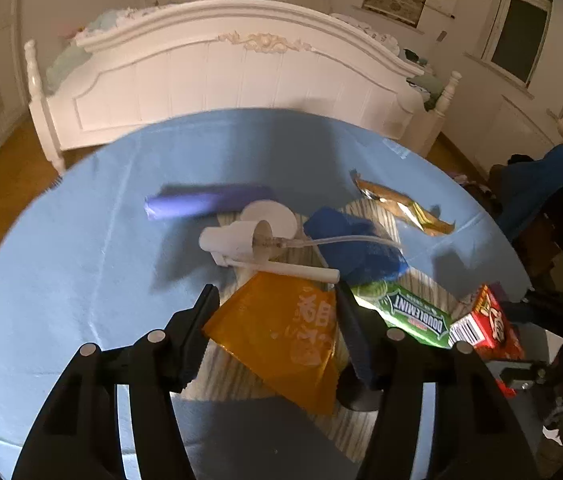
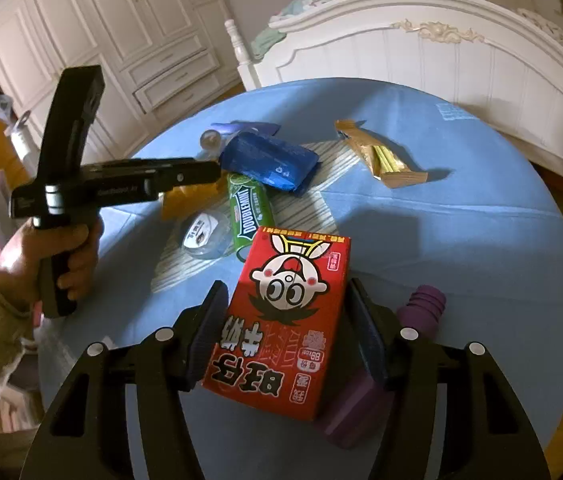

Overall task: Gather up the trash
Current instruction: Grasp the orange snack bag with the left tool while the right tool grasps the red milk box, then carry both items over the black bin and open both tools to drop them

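An orange translucent packet (image 1: 281,332) lies between the fingers of my left gripper (image 1: 277,298), and both pads touch its edges. My right gripper (image 2: 285,296) is shut on a red drink carton (image 2: 285,320) with a cartoon face, held over the blue table. In the left wrist view that carton (image 1: 485,320) shows at the right. More trash lies ahead: a green Doublemint pack (image 1: 413,312) (image 2: 247,212), a blue packet (image 1: 357,244) (image 2: 269,160), a gold wrapper (image 1: 405,208) (image 2: 385,160), a purple wrapper (image 1: 205,202) and a tipped white cup (image 1: 237,238) with a tube.
The round table has a blue cloth (image 1: 81,260) and a striped mat (image 2: 333,164). A purple object (image 2: 421,308) lies under the carton. A clear lid (image 2: 205,236) rests by the gum. A hand (image 2: 61,256) holds the left gripper. A white bed footboard (image 1: 221,76) stands beyond.
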`<state>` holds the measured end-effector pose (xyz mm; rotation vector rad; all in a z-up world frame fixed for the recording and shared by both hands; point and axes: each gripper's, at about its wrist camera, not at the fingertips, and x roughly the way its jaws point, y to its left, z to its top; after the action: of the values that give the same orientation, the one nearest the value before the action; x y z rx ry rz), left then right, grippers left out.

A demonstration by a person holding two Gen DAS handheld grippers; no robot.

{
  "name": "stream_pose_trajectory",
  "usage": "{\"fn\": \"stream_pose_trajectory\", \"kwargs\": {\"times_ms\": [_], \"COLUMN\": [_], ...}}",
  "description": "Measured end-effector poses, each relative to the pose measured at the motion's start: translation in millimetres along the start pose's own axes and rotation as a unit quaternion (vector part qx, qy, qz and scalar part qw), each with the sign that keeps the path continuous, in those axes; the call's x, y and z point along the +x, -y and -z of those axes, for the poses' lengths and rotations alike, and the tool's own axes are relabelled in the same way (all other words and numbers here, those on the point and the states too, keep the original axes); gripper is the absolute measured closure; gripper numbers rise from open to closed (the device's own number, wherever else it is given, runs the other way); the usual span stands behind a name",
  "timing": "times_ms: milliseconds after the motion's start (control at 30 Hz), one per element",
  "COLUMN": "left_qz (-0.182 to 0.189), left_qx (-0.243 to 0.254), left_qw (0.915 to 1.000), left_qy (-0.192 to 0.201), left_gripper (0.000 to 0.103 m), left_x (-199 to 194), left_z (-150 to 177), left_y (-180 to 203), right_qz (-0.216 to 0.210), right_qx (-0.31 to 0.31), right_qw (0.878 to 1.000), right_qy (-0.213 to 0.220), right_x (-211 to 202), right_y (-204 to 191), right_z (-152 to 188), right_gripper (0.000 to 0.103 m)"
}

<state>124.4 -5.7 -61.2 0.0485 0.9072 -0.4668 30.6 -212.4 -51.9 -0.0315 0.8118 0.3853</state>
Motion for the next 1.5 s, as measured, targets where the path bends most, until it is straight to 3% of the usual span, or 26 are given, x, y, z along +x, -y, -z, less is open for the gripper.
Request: {"fn": "stream_pose_trajectory", "kwargs": {"times_ms": [67, 133, 267, 367, 567, 800, 1067, 1500], "left_qz": [-0.005, 0.001, 0.013, 0.037, 0.03, 0.032, 0.012, -0.018], "left_qx": [0.002, 0.003, 0.004, -0.01, -0.017, -0.052, -0.108, -0.169], "left_qw": [1.0, 0.9999, 0.9998, 0.9992, 0.9994, 0.9968, 0.9895, 0.9746], "left_qy": [-0.001, -0.012, -0.014, -0.011, 0.001, 0.052, 0.095, 0.146], "left_gripper": [0.036, 0.037, 0.046, 0.065, 0.068, 0.068, 0.068, 0.068], "left_x": [2.0, 7.7, 7.6, -2.3, -32.9, -85.2, -128.9, -181.0], "left_z": [-3.8, -3.9, 1.9, 6.9, 25.2, 47.8, 80.6, 124.9], "left_y": [1.6, 2.1, 4.0, -0.2, -1.7, -9.8, -36.2, -88.8], "right_qz": [0.002, 0.002, 0.003, 0.002, -0.01, -0.058, -0.08, -0.132], "right_qx": [-0.002, -0.001, 0.002, 0.005, 0.024, 0.054, 0.02, -0.065], "right_qw": [1.0, 1.0, 1.0, 1.0, 1.0, 0.997, 0.995, 0.988], "right_qy": [0.0, 0.0, 0.001, 0.002, 0.011, 0.024, 0.062, 0.054], "right_x": [-0.9, -1.9, -2.7, -1.7, -5.9, -15.4, -36.3, -19.2], "right_y": [-0.8, -0.9, -0.7, 1.8, 8.5, 2.9, -37.9, -147.3], "right_z": [-0.1, 1.2, 2.4, 0.6, 1.7, -0.7, -30.5, -79.4], "right_gripper": [0.043, 0.043, 0.043, 0.043, 0.044, 0.045, 0.045, 0.045]}}
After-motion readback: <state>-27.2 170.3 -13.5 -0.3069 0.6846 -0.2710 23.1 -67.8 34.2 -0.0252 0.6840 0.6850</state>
